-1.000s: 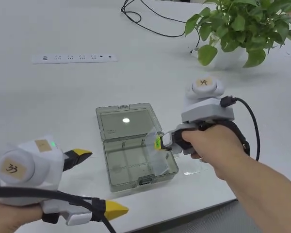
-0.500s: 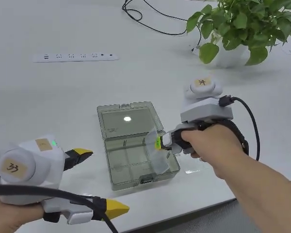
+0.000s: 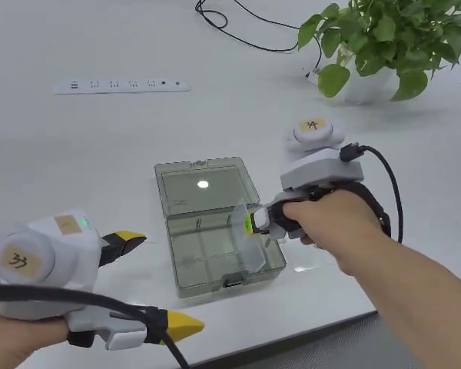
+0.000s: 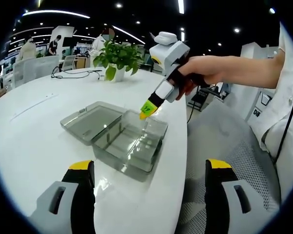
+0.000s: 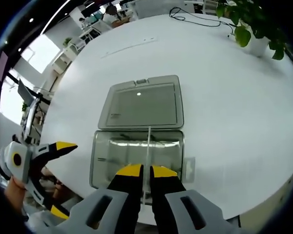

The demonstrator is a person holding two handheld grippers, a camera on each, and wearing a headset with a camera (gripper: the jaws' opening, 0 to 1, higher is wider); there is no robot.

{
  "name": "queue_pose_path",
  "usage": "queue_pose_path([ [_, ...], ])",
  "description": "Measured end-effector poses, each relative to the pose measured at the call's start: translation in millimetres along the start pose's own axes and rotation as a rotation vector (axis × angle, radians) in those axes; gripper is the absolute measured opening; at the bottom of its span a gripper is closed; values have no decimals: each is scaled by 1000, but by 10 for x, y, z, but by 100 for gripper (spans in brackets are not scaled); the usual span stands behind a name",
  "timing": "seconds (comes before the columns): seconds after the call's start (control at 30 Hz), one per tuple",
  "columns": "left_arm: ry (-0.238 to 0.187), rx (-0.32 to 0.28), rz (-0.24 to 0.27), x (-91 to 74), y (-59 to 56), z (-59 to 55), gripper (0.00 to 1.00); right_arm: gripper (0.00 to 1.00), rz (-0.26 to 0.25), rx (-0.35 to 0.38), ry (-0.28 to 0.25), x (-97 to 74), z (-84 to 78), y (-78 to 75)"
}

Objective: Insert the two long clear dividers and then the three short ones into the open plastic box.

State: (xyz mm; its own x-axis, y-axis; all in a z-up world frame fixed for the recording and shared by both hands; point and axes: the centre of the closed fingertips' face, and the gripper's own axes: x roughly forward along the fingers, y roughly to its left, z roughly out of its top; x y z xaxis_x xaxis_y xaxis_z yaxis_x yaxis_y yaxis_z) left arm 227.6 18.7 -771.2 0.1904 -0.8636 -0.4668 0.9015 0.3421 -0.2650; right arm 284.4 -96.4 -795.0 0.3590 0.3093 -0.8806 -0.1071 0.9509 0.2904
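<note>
A clear divider (image 3: 244, 235) is grasped by the jaws of the right gripper (image 3: 255, 225) over the 3 o'clock side of the open box (image 3: 207, 286) on the desk (image 3: 100, 154), and the left gripper (image 3: 170, 283) is held released at 7 o'clock.

Potted plant (image 3: 384, 38) and white power strip (image 3: 121, 85) sit on the table (image 3: 61, 154).

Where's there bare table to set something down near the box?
Bare table lies between the power strip and the plastic box, and left of it. Crowded at its right side, where the right gripper holds a clear divider.
</note>
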Motion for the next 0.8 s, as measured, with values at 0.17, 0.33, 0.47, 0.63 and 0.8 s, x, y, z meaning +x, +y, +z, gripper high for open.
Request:
queue_pose_path([
  [0.17,-3,-2,5,0,4,14,96,8,21,-20,17,68,-45,50],
  [0.33,-2,-3,11,-4,14,19,97,8,34,-47,34,167,-63,36],
  [0.47,-1,-5,13,-4,21,19,98,9,47,-47,43,205,-76,23],
  [0.63,0,-6,20,-6,33,27,98,9,63,-44,49,247,-93,23],
  [0.8,-2,-10,27,-10,35,44,98,10,84,-62,46,237,-90,22],
])
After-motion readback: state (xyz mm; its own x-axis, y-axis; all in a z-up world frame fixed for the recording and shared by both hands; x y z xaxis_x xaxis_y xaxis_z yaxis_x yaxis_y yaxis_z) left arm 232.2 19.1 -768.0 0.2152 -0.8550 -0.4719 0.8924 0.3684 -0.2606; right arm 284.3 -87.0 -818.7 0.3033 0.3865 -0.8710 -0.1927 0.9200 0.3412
